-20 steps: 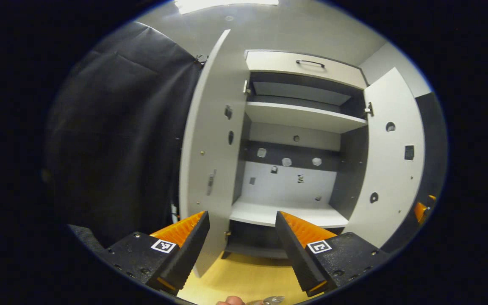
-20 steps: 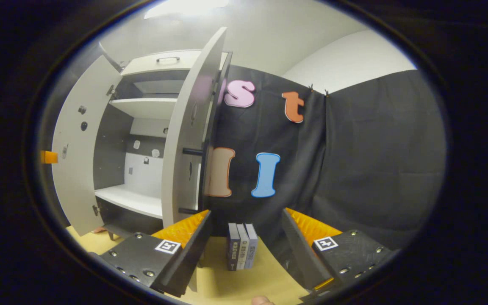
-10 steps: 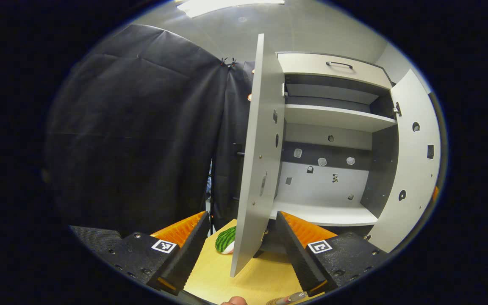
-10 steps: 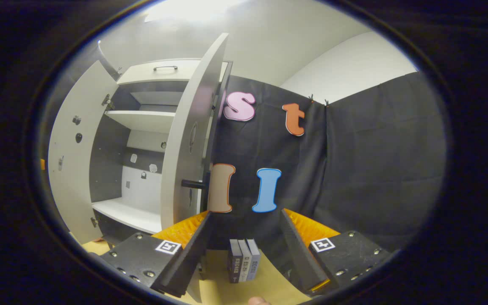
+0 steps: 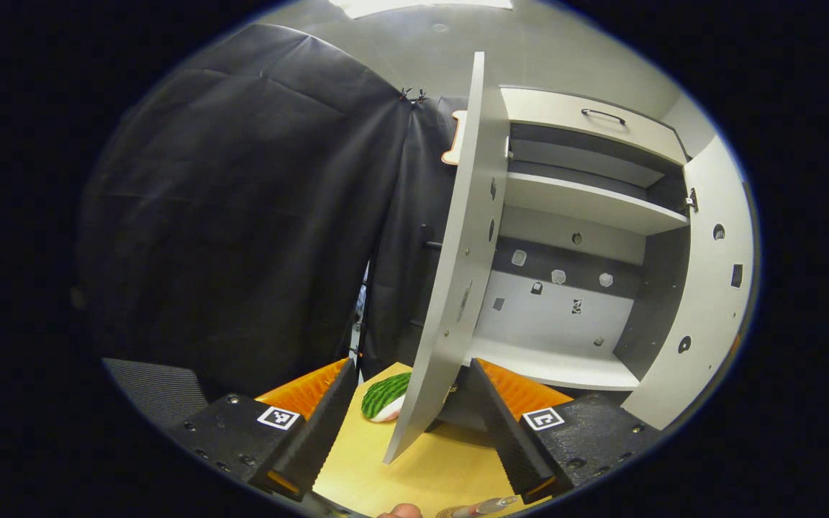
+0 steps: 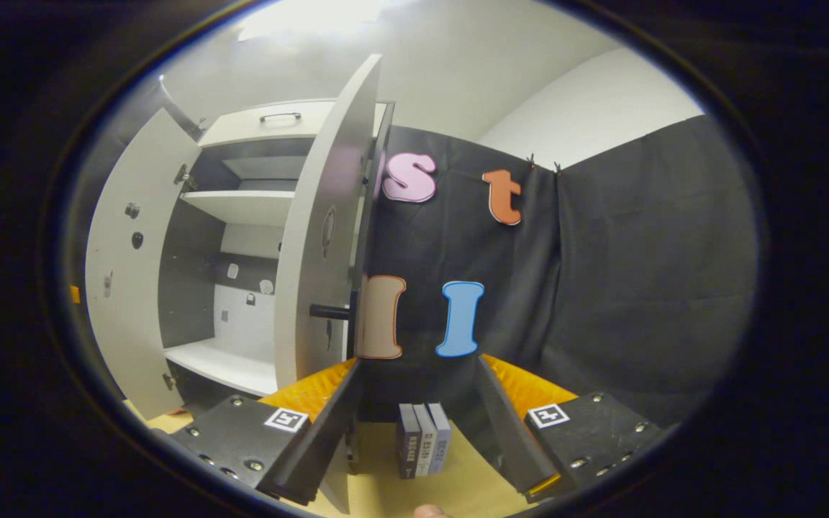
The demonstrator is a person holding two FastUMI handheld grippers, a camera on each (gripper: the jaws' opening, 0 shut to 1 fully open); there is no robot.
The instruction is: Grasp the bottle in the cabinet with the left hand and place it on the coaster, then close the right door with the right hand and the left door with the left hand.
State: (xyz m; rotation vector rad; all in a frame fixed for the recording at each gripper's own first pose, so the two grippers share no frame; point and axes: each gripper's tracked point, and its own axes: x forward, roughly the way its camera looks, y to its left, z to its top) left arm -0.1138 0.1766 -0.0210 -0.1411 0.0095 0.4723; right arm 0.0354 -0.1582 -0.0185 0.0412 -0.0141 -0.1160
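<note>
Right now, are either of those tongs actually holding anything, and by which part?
Nothing is held. The left tongs stand open around the left door's lower edge without pinching it; the right tongs are open too.

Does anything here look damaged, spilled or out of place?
Nothing stands out. Both cabinet doors, left door and right door, stand open; the lower shelf is bare and unspilled.

The left gripper view is looking from the cabinet's (image 5: 573, 288) left front, facing right into it, near its left door (image 5: 458, 288). The right gripper view is looking from the right, near the right door (image 6: 321, 252). Both are sharing the cabinet interior.
</note>
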